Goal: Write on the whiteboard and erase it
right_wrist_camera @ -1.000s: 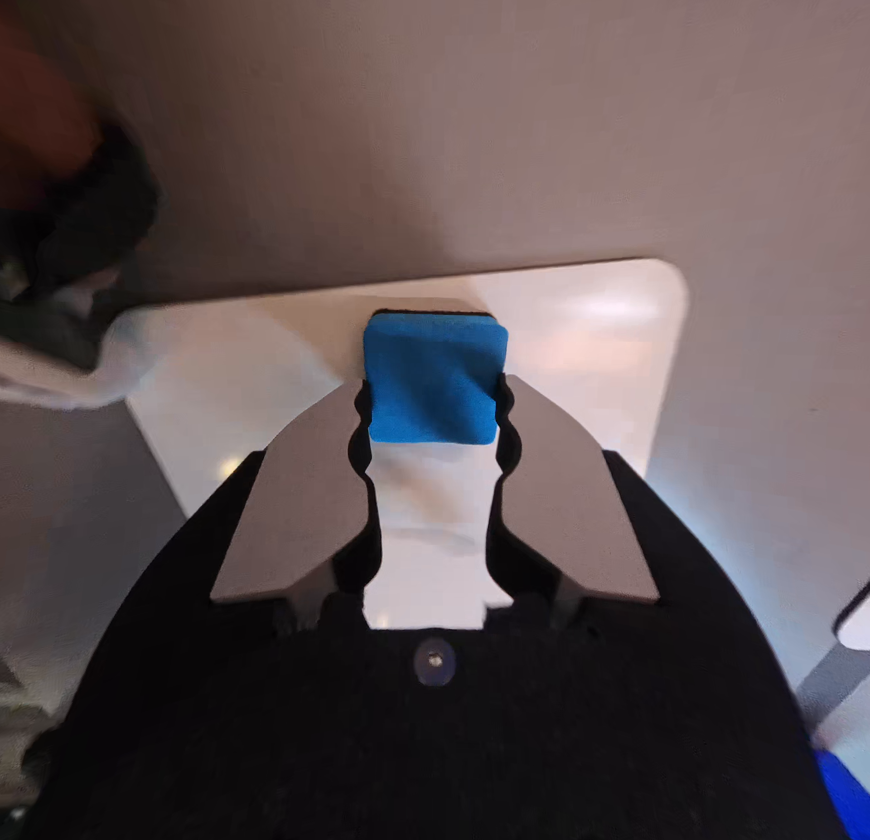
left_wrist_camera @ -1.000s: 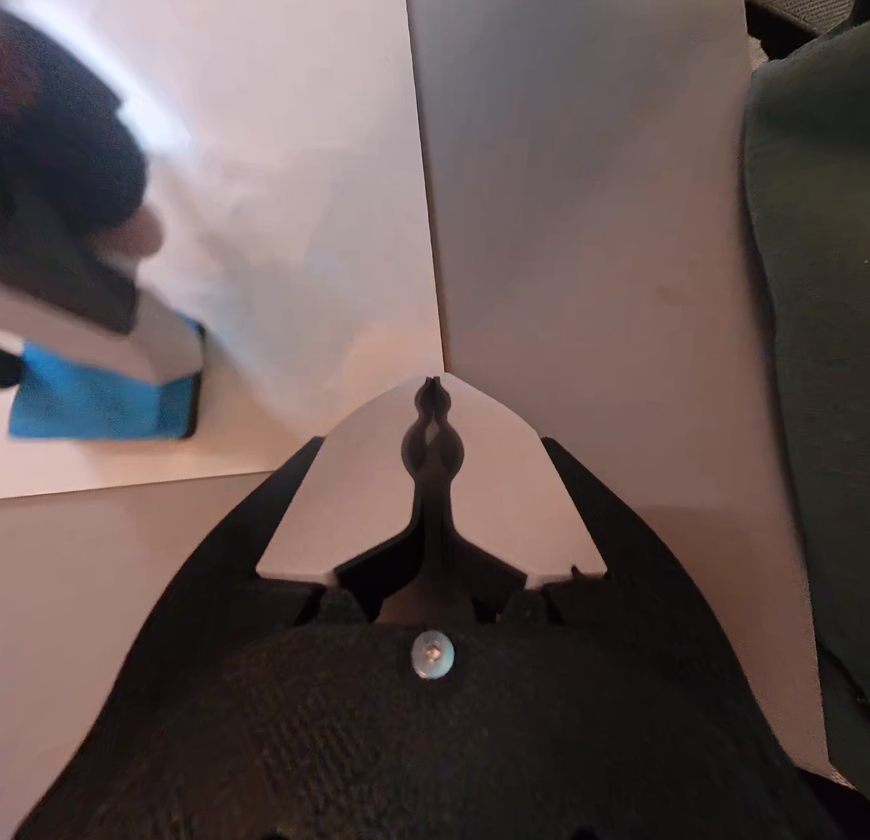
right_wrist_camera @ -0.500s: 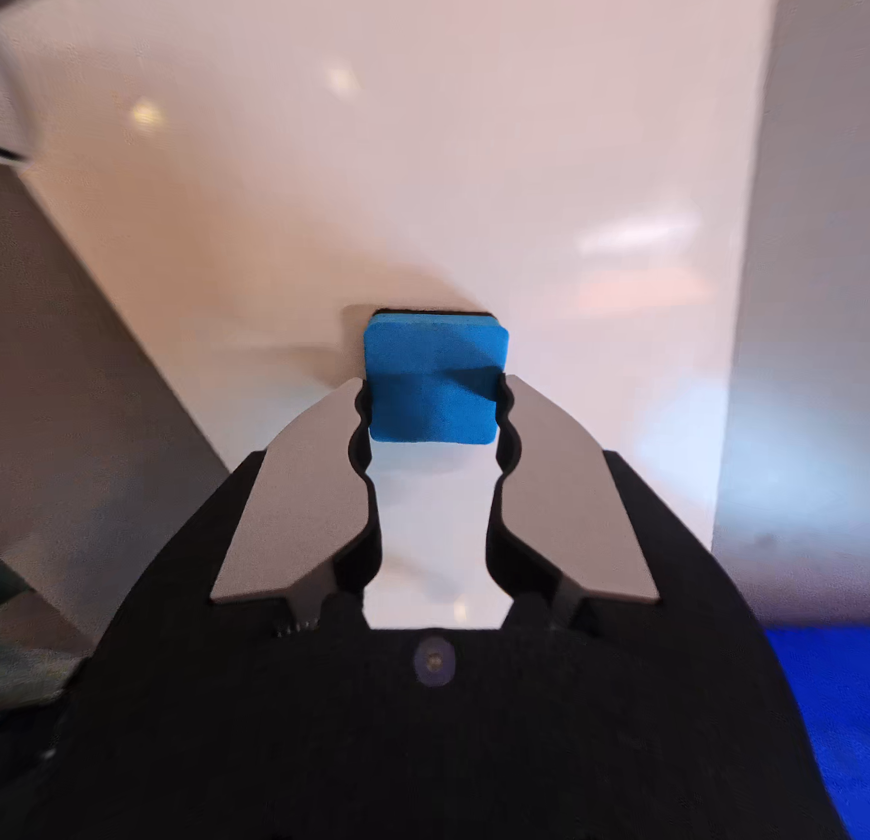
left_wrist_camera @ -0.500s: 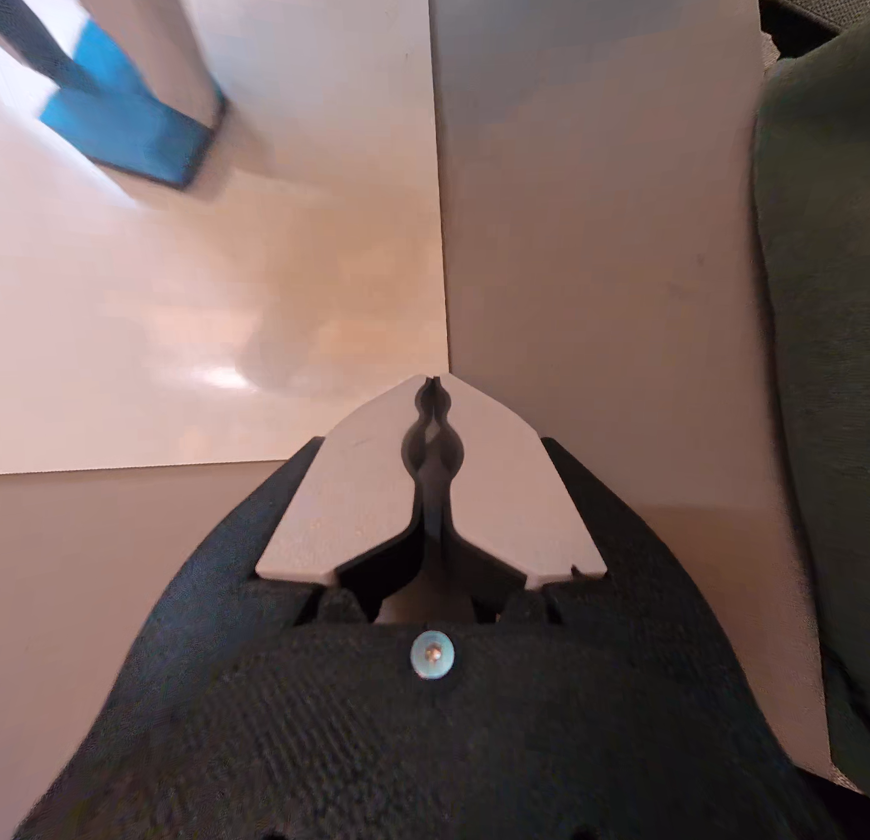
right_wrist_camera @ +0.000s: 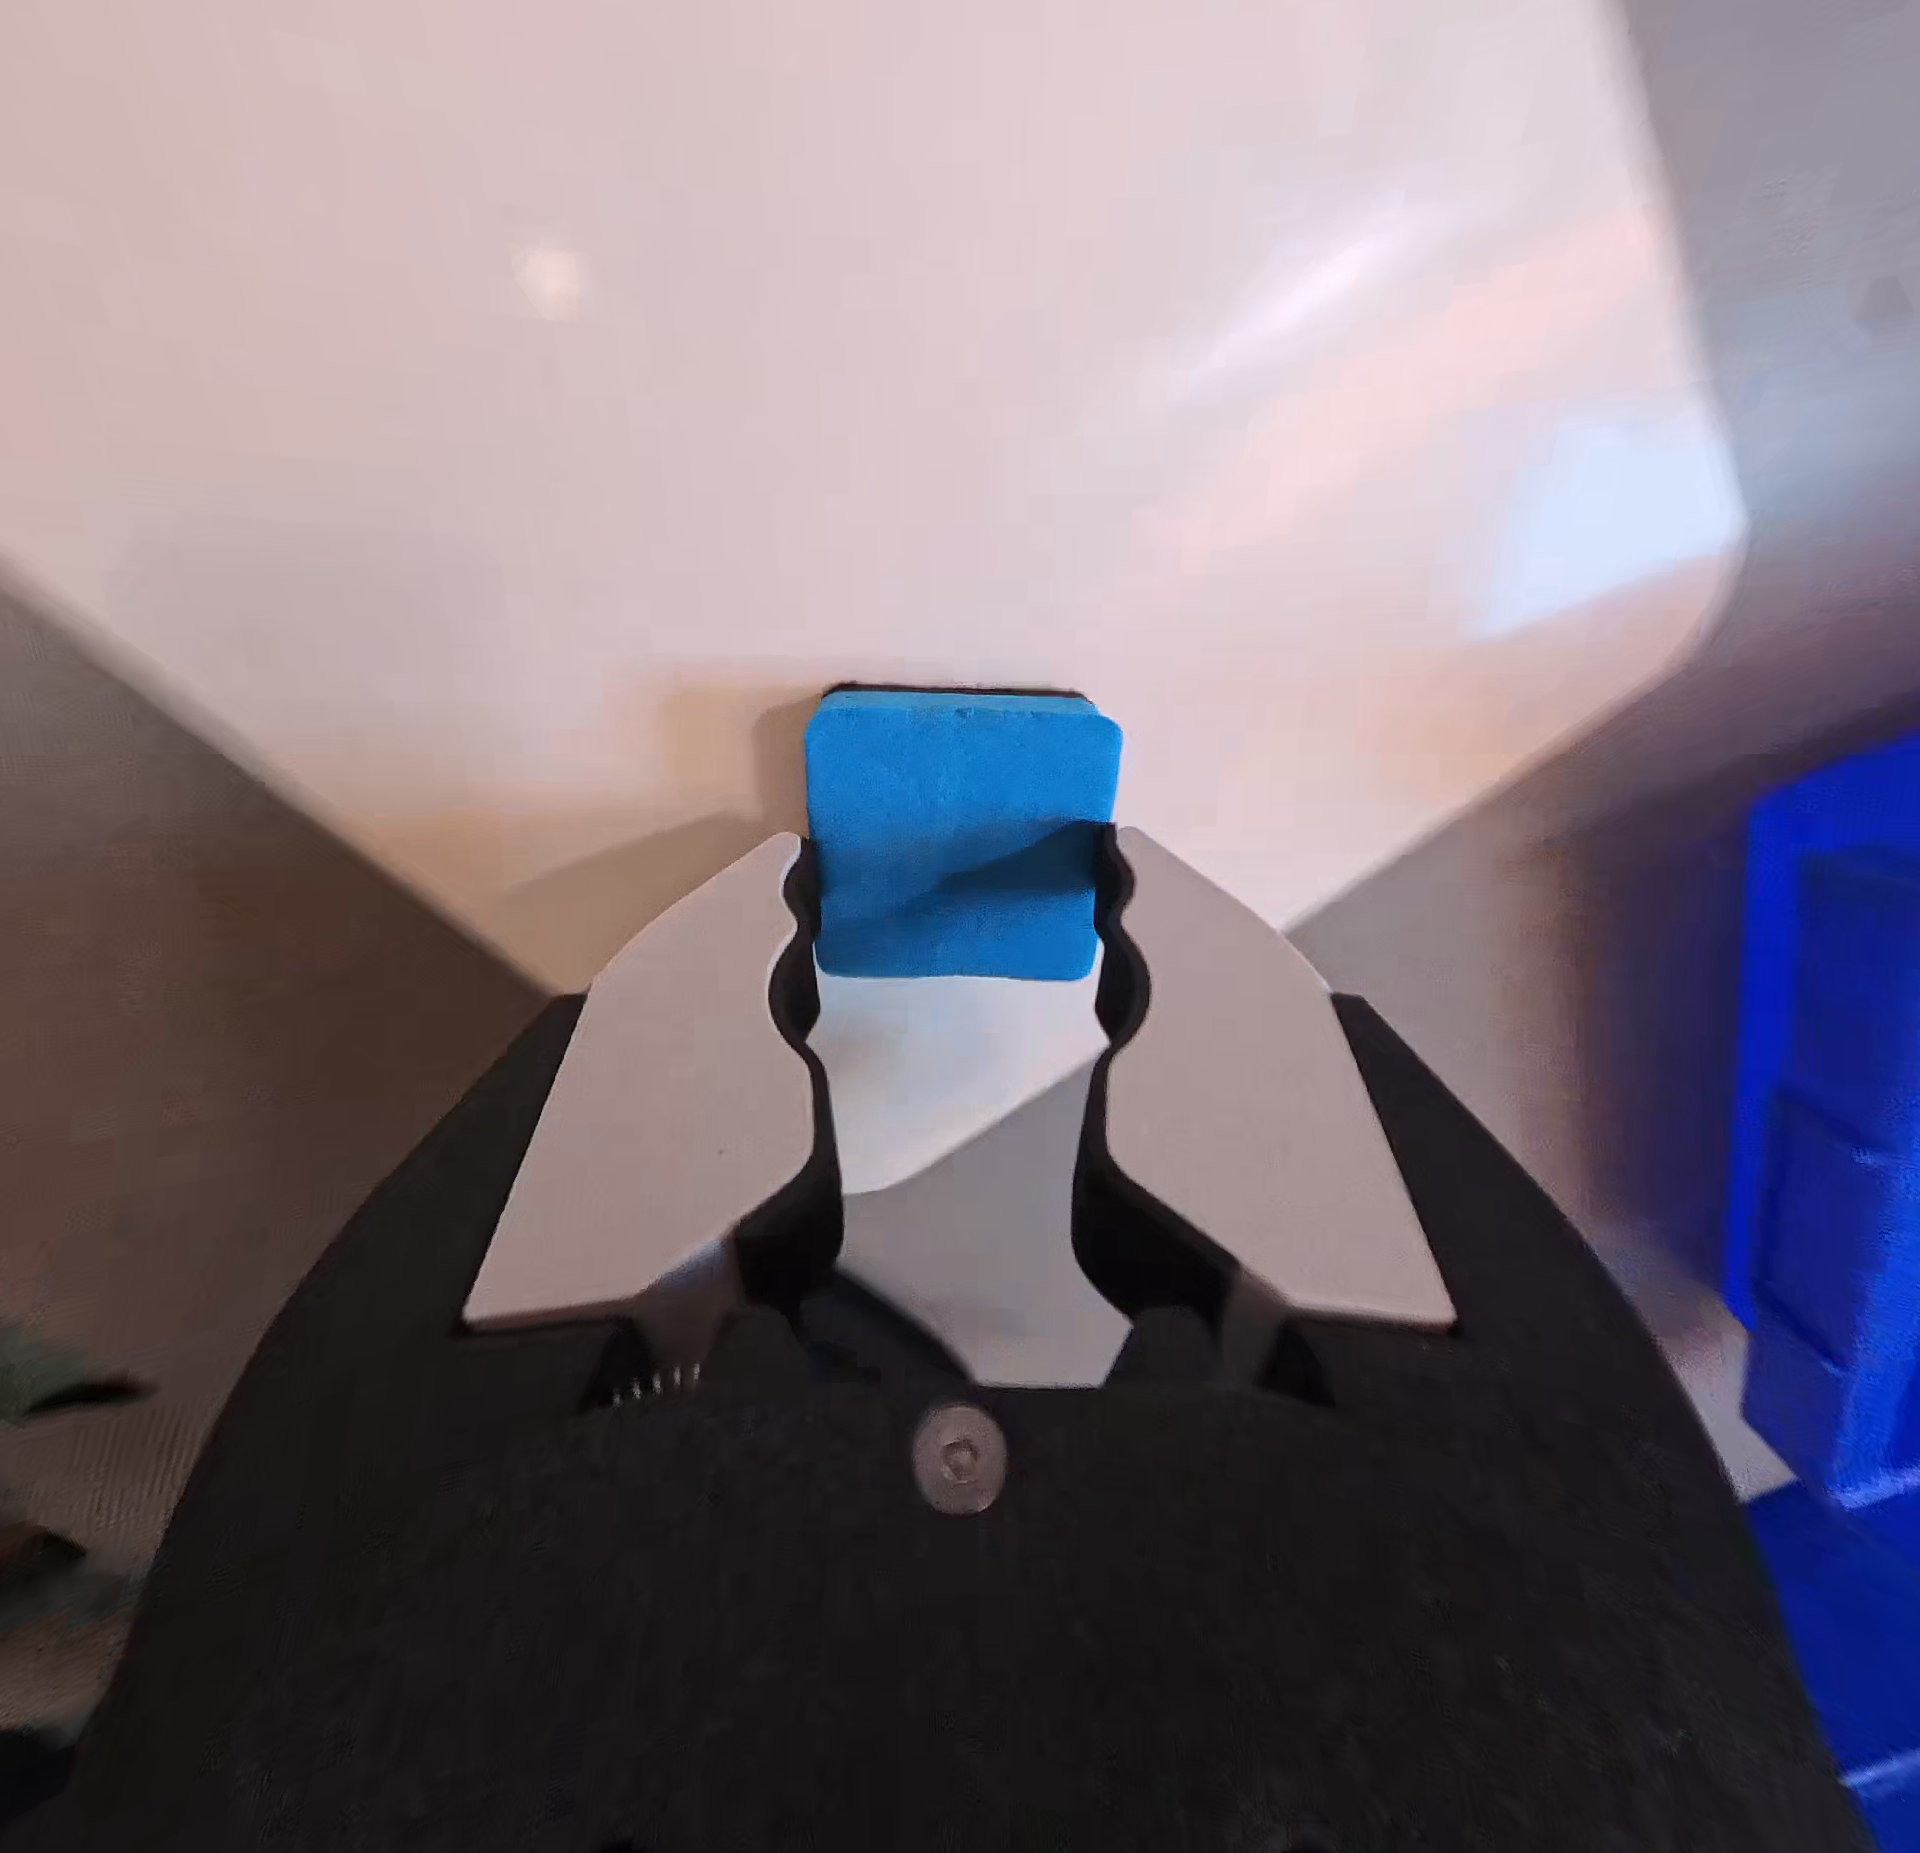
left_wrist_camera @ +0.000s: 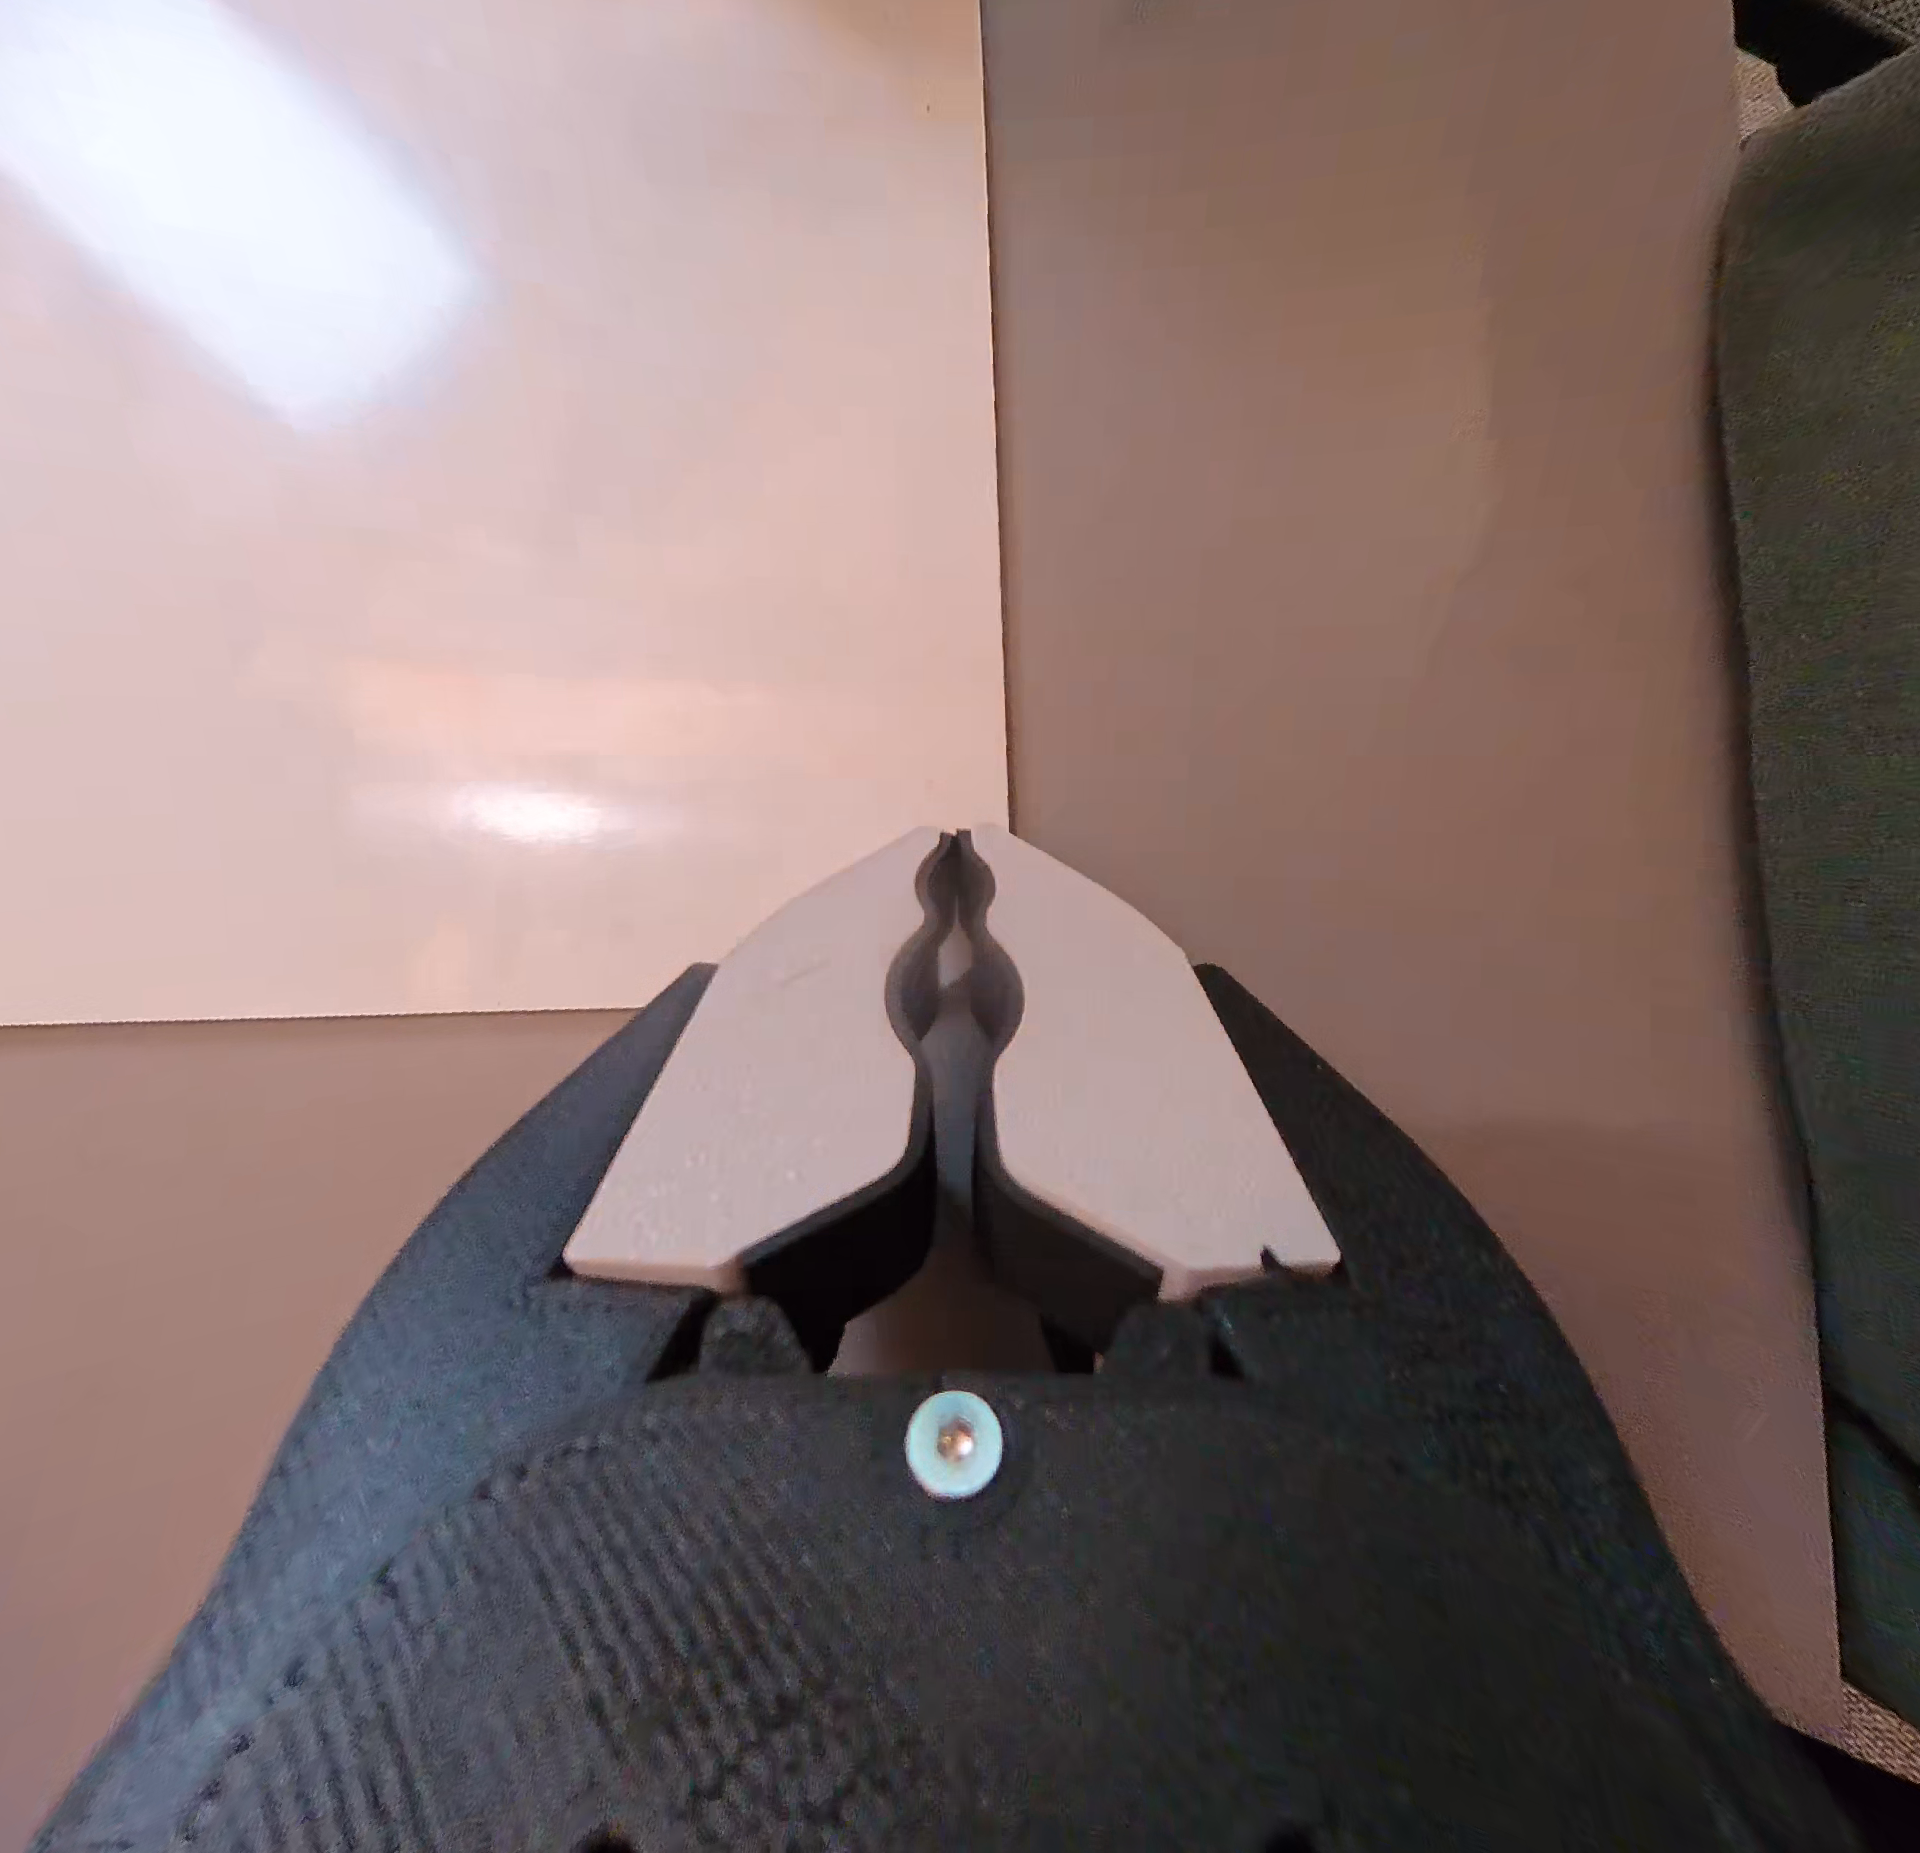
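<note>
My left hand-held gripper (left_wrist_camera: 957,839) stays pinched together and empty over the grey desk (left_wrist_camera: 1351,556), its tips at the glossy white whiteboard (left_wrist_camera: 499,473)'s corner. My right hand-held gripper (right_wrist_camera: 961,847) still grips the square blue foam eraser (right_wrist_camera: 961,827), pressed to the board. Since half a second ago the eraser has left the left view, and a blurred blue bin (right_wrist_camera: 1829,1128) has grown at 3 o'clock.

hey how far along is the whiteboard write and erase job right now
Done, it seems: no marks show on the whiteboard in either view, so the writing appears wiped off. In hand: the right hand-held gripper is shut on the blue eraser, over the board near a corner. The left hand-held gripper is shut on nothing at the board's edge. Left: probably only putting the eraser down; parts of the board lie out of view.
</note>
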Action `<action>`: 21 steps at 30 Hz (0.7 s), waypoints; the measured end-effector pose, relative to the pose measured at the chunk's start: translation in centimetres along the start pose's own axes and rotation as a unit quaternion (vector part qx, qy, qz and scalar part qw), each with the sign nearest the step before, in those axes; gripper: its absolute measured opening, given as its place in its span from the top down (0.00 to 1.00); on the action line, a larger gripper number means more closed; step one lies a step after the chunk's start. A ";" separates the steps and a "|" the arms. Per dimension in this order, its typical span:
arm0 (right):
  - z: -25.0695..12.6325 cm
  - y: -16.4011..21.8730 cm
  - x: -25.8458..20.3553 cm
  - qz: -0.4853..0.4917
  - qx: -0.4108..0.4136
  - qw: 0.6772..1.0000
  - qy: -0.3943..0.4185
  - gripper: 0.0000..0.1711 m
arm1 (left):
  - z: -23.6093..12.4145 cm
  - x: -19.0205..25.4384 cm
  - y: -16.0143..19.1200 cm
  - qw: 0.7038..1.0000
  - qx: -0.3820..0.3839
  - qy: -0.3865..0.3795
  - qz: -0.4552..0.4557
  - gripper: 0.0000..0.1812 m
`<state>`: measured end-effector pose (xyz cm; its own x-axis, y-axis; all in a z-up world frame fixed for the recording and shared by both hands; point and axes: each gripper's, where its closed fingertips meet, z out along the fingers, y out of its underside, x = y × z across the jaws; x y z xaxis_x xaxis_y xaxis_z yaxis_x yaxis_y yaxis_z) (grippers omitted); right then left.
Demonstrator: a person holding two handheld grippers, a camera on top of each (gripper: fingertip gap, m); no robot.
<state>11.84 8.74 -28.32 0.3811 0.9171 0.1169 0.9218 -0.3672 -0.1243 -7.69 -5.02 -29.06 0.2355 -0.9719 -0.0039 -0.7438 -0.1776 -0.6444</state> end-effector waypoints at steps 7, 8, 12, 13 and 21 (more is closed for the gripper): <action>-0.3 -1.1 -4.7 -0.039 0.048 0.997 -0.035 0.70 | 0.0 0.0 0.0 1.000 -0.011 -0.005 -0.001 1.00; -0.1 -1.5 -3.3 -0.015 0.057 0.998 -0.035 0.70 | 0.0 0.0 0.0 1.000 -0.011 -0.006 -0.002 1.00; 0.4 0.9 4.4 0.086 0.040 0.995 0.016 0.70 | 0.1 -0.1 0.0 1.000 -0.013 -0.015 -0.006 1.00; 0.4 1.9 5.0 0.107 0.033 0.994 0.009 0.70 | 0.1 -0.1 0.0 1.000 -0.013 -0.017 -0.007 1.00; -0.5 1.2 -3.9 -0.026 0.027 0.999 -0.013 0.70 | 0.1 0.0 0.0 1.000 -0.016 -0.012 -0.010 1.00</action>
<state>11.47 4.69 -28.38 0.3304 0.9385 0.0999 0.9349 -0.3109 -0.1713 -7.68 -4.97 -29.15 0.2656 -0.9640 -0.0099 -0.7584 -0.2026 -0.6195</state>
